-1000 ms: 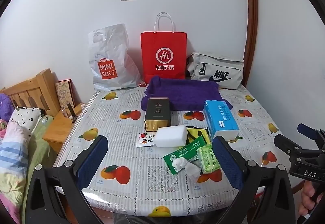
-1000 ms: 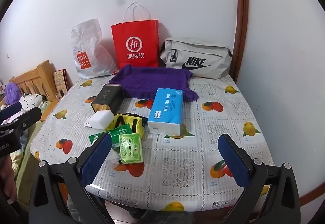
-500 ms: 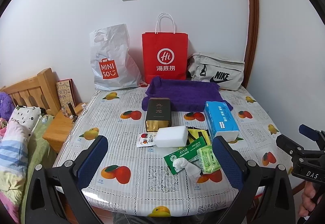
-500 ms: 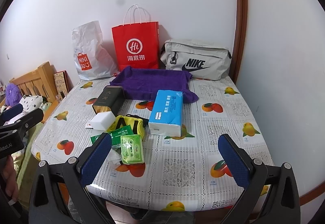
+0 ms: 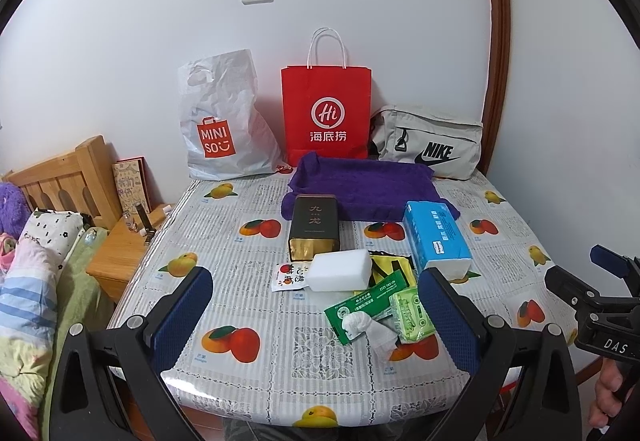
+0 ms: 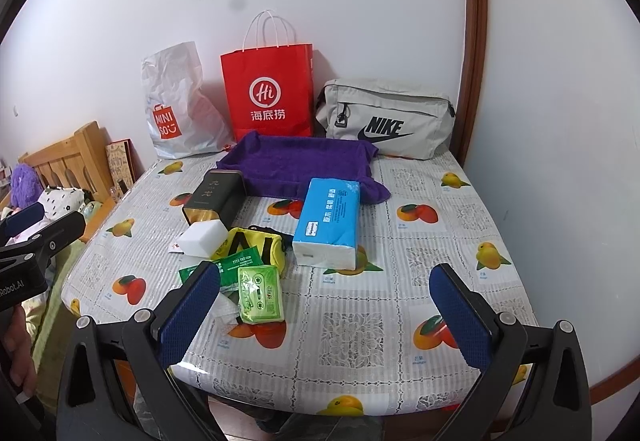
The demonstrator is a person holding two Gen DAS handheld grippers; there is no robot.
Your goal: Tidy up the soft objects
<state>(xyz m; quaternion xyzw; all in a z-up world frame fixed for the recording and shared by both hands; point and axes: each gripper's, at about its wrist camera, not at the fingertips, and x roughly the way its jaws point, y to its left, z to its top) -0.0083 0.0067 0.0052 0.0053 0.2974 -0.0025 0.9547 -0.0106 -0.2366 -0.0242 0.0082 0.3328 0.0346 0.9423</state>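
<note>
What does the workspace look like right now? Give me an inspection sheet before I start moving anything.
Surface: table under a fruit-print cover.
Job's things: purple towel at the back; blue tissue pack, white sponge, yellow pouch, light green tissue packet, green sachet and crumpled tissue clustered mid-table.
Clutter: dark tin, lying down.
Grippers: left gripper and right gripper both open, empty, at the near edge.
Cables: nothing seen.
Surroundings: Miniso bag, red paper bag and Nike bag against the wall; bed to the left.
</note>
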